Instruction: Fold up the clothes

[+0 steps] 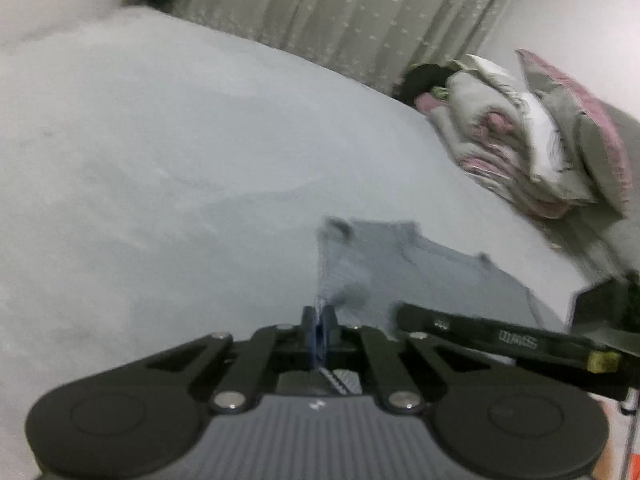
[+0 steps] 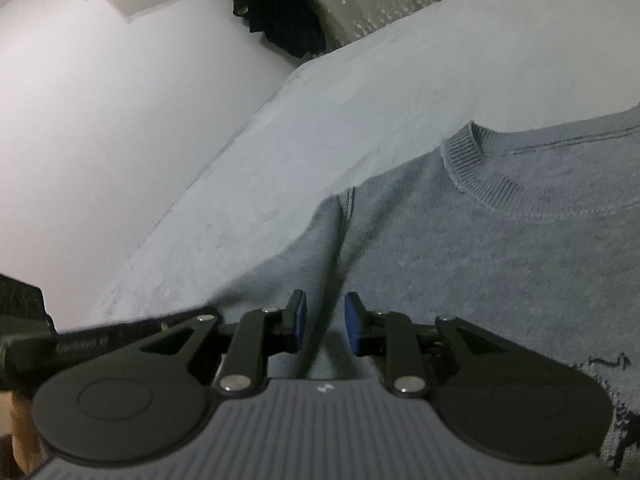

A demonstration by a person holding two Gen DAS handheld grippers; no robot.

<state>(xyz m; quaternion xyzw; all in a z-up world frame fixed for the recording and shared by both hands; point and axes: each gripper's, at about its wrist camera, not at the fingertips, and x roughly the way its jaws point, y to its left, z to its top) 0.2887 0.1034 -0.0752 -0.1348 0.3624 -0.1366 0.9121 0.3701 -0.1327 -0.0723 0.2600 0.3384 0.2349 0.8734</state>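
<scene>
A grey-blue knit sweater [image 2: 500, 264] lies flat on the pale bed sheet [image 2: 400, 80], its ribbed collar [image 2: 472, 168] facing away from me. In the left wrist view the sweater [image 1: 404, 264] lies ahead and to the right. My left gripper [image 1: 319, 322] is shut on a thin edge of it, which is pinched between the blue pads. My right gripper [image 2: 325, 320] is open. A raised fold of the sweater's shoulder and sleeve [image 2: 332, 248] runs between its pads, and both blue pad faces show bare. The right gripper's black body [image 1: 500, 340] sits close beside the left one.
A heap of grey and pink bedding and pillows [image 1: 532, 136] lies at the bed's far right. A dotted grey curtain [image 1: 352, 12] hangs behind the bed. A dark garment [image 2: 280, 8] hangs by the white wall [image 2: 100, 140] to the left of the bed.
</scene>
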